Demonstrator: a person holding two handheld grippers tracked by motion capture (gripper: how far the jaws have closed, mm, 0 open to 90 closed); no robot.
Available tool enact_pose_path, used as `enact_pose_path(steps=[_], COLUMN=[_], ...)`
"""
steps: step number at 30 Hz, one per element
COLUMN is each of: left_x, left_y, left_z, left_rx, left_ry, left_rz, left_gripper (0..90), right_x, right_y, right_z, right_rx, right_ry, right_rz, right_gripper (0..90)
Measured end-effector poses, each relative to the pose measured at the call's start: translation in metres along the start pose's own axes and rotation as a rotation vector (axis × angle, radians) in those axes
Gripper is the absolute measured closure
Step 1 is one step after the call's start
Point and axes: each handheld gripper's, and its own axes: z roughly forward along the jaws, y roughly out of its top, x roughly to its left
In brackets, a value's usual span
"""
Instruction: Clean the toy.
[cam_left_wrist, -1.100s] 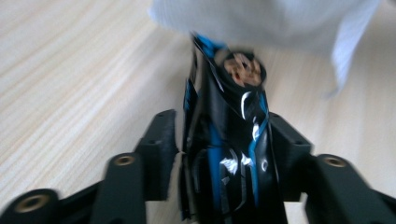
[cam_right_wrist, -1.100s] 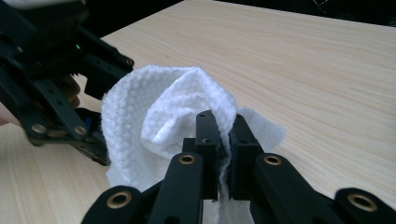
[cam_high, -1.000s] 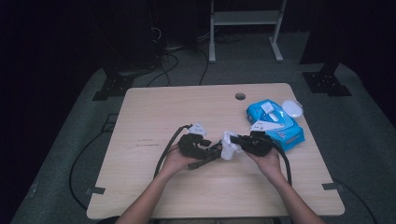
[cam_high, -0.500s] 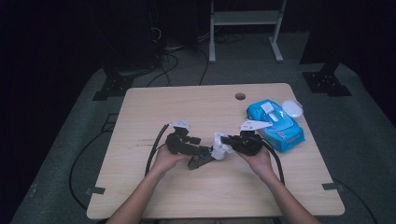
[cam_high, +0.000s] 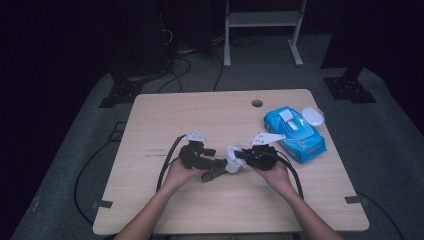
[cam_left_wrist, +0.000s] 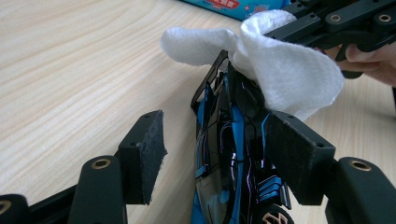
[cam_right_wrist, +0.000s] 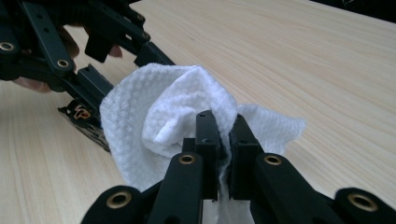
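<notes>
Two grippers meet near the front middle of the tabletop (cam_high: 150, 120), each held in one of the person's hands. The right gripper (cam_right_wrist: 223, 140) has its jaws pressed close together on a white cloth (cam_right_wrist: 154, 116), pinching a fold of it while the rest bunches up loosely ahead of the jaws. In the high view the cloth (cam_high: 233, 159) sits between the two grippers, just above the wood.

The left gripper (cam_left_wrist: 215, 158) has its jaws partly apart, and they have just been opening. Between them lies a black and blue toy car (cam_left_wrist: 229, 158), turned on its side so that its length runs away from the camera. One pad rests against the car's side; the other pad stands clear of it with bare wood showing in the gap, so the car is not clamped. The cloth (cam_left_wrist: 280, 70) drapes over the far end of the car, touching it, with the right gripper's jaws on top of it.

A blue packet (cam_high: 295, 132) lies well apart toward the right rear of the tabletop, with a small white lid (cam_high: 313, 116) just beside it. A round hole (cam_high: 257, 103) sits near the rear edge.
</notes>
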Motion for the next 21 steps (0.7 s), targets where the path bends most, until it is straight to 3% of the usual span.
enact_pose_path(steps=[1, 4, 7, 13, 18, 21], left_x=[-0.006, -0.015, -0.024, -0.034, -0.039, -0.039], left_y=[0.0, 0.0, -0.001, -0.003, -0.006, -0.009], left_z=[0.0, 0.001, 0.006, 0.014, 0.019, 0.021], left_rx=[-0.007, -0.003, 0.009, 0.056, 0.059, 0.066], left_ry=[0.027, 0.054, 0.031, 0.037, 0.05, 0.05], left_rz=[0.028, 0.07, 0.072, 0.109, 0.114, 0.087], left_gripper=[37.1, 37.1, 35.7, 27.6, 24.6, 22.7], right_x=[0.001, 0.004, 0.009, 0.015, 0.019, 0.021], right_y=[-0.001, -0.004, -0.006, -0.016, -0.021, -0.022], right_z=[-0.001, -0.006, -0.012, -0.022, -0.026, -0.027], right_rx=[0.0, 0.005, 0.014, 0.021, 0.036, 0.048], right_ry=[-0.005, -0.007, -0.006, -0.002, -0.002, -0.004], right_rz=[-0.01, -0.031, -0.053, -0.075, -0.098, -0.105], right_gripper=[84.2, 84.2, 84.2, 84.2, 84.2, 84.2])
